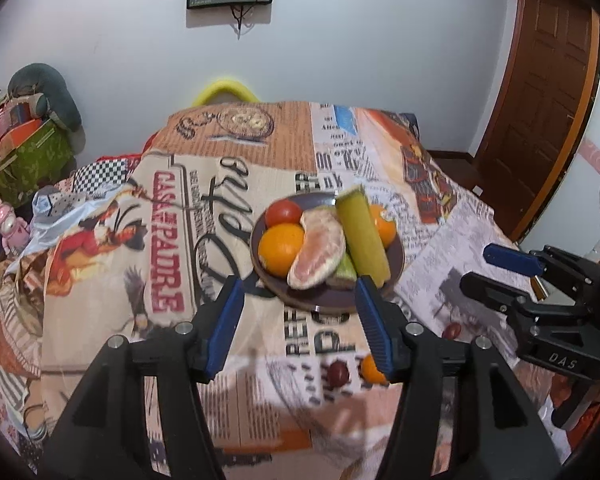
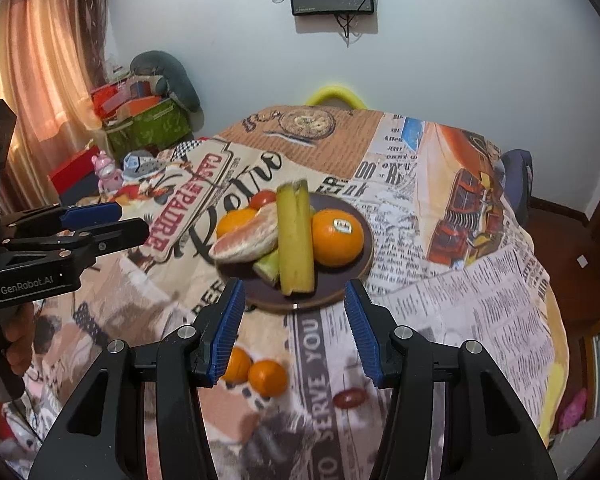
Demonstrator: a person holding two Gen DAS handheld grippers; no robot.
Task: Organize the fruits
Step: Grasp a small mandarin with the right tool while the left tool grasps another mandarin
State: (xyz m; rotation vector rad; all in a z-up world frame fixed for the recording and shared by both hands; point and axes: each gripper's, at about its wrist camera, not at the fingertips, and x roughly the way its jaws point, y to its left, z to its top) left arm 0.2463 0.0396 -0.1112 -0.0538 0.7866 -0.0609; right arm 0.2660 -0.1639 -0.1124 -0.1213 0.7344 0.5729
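Observation:
A dark round plate (image 1: 320,300) (image 2: 340,208) on the printed tablecloth holds a tomato (image 1: 284,212) (image 2: 263,199), two oranges (image 1: 281,248) (image 2: 336,236), a peeled pomelo wedge (image 1: 320,252) (image 2: 246,242), a long yellow-green stalk piece (image 1: 362,236) (image 2: 296,236) and a green slice (image 1: 344,270) (image 2: 270,264). My left gripper (image 1: 298,320) is open and empty just in front of the plate. My right gripper (image 2: 294,326) is open and empty, also just before the plate. Small oranges (image 2: 267,377) (image 1: 371,369) and a red fruit (image 1: 337,374) (image 2: 350,398) lie on the cloth nearer me.
The table (image 1: 100,280) drops off at its left and right edges. A yellow chair back (image 2: 334,94) stands behind it. A green box of clutter (image 2: 148,128) and a pink toy (image 2: 106,172) are at the left. A wooden door (image 1: 540,120) is at the right.

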